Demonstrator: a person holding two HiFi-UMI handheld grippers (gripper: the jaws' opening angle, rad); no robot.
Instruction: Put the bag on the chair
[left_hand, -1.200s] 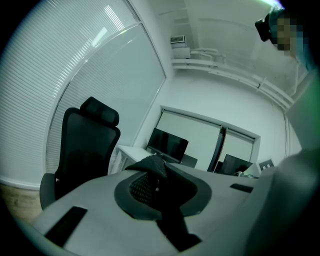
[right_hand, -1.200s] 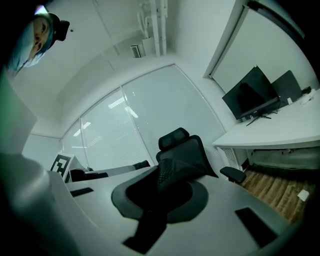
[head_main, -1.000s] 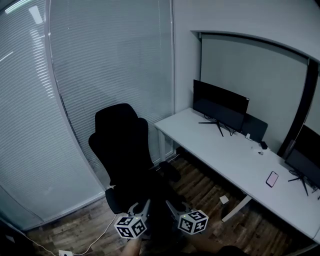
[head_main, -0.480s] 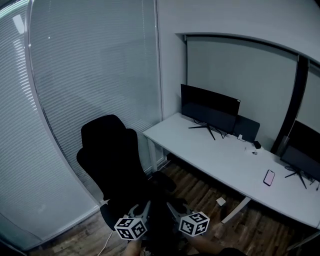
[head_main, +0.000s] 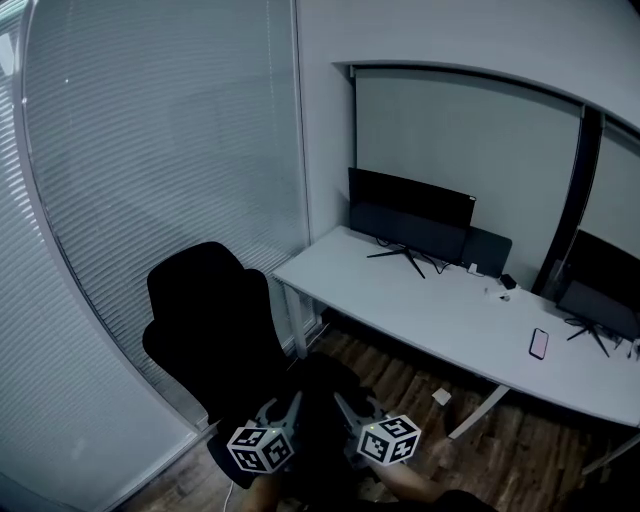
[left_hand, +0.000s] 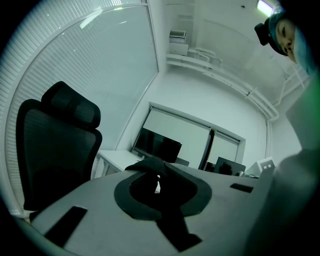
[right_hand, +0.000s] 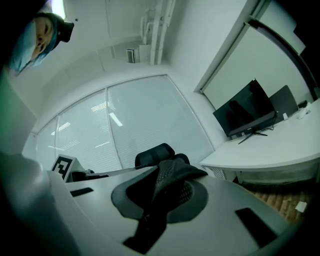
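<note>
The left gripper (head_main: 285, 412) is closed almost fully, its jaws pinching a dark fold of the bag (left_hand: 151, 166). The right gripper (head_main: 350, 410) is clamped just as tight on a mesh part of the same bag. Gripped at two points near its top, the bag hangs between the grippers. That two-handed hold probably keeps it level and stops it swinging while it is carried. In the head view the bag is a black mass just beyond the two grippers, over the near edge of the chair (head_main: 210, 320). It is too dark to tell whether it touches the seat, so it looks carried rather than set down. The chair stands to the left with its tall back toward the blinds (head_main: 160, 170). A white desk (head_main: 420, 310) runs off to the right and carries a dark monitor (head_main: 410, 212) at its far side and a phone (head_main: 539, 343) nearer its right end. The only markings are the black-and-white squares on the gripper cubes (head_main: 262, 450). No brand, label or lettering can be read anywhere.
</note>
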